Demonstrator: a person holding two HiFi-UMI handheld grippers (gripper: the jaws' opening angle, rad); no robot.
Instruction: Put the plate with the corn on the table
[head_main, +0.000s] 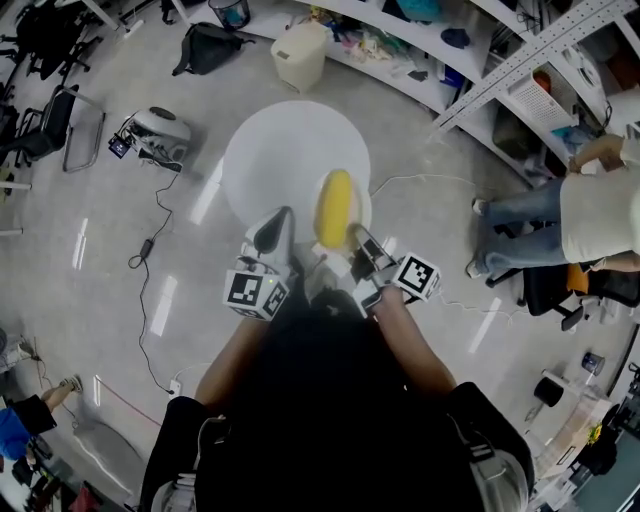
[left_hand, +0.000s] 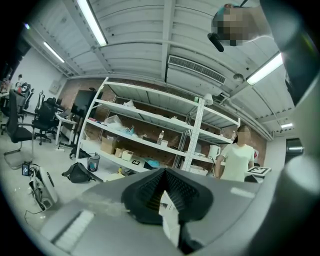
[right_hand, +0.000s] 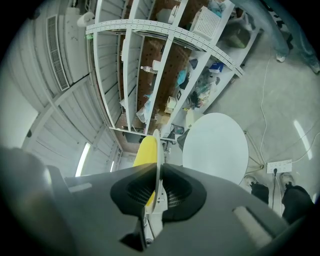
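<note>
Right gripper (right_hand: 157, 172) fingers are clamped on the near rim of the white plate (right_hand: 157, 142); we see it edge-on, running out past the pads. One yellow corn cob (head_main: 335, 208) lies along it. Left gripper (head_main: 272, 232) fingers together, empty, just beside. Round white table (head_main: 285, 150) beyond the fingertips.

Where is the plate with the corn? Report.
Head view, right of centre: the plate with the corn is clamped by its rim in the right hand-held gripper, over the right edge of the round white table.
</note>
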